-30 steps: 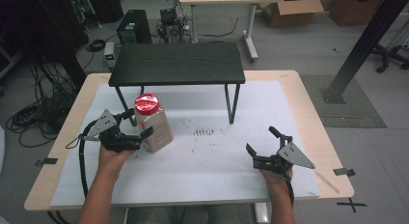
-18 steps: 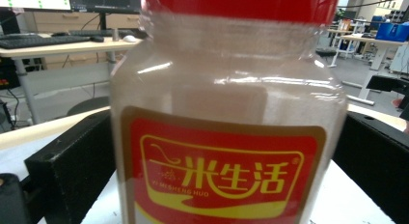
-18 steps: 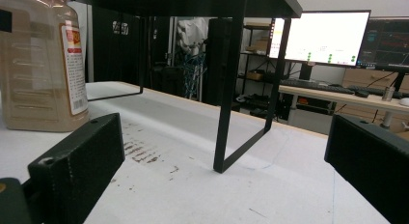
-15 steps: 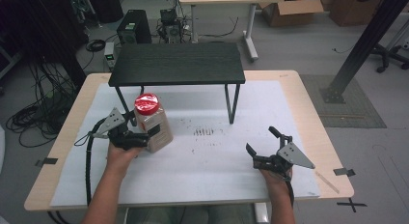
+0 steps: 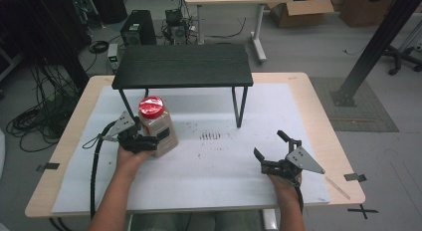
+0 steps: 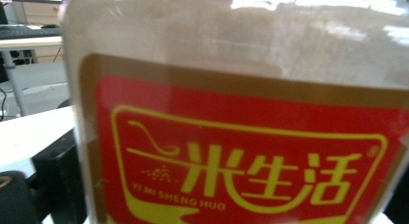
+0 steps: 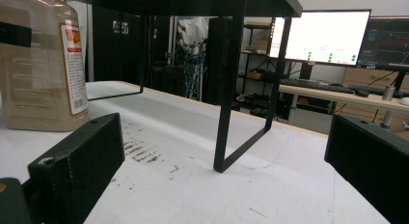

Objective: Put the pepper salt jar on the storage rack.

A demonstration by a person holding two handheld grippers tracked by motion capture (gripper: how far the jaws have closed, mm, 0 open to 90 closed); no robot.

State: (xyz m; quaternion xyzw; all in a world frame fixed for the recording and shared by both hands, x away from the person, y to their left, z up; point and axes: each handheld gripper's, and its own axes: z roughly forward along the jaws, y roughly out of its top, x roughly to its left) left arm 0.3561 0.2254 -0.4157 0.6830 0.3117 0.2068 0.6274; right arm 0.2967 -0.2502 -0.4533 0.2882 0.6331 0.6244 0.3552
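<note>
A clear jar (image 5: 160, 130) with a red lid (image 5: 151, 106) and pale brown contents stands upright on the white mat, left of centre. My left gripper (image 5: 149, 140) has come in from the left and stands open, one jaw on each side of the jar's lower body. In the left gripper view the jar's red and yellow label (image 6: 241, 161) is very close. Whether the jaws press on the jar I cannot tell. My right gripper (image 5: 269, 146) rests open near the front right of the mat with nothing between its fingers. From there the jar (image 7: 41, 64) stands far to the left.
A black low shelf (image 5: 183, 65) on thin legs stands at the back of the table; its front right leg (image 5: 241, 107) comes down near the middle and shows close ahead as the leg (image 7: 230, 93). Dark specks (image 5: 211, 137) mark the white mat (image 5: 224, 191).
My left gripper has slid right, from beside the jar to around its lower body. The jar has stayed in place and upright. The right gripper has not moved.
</note>
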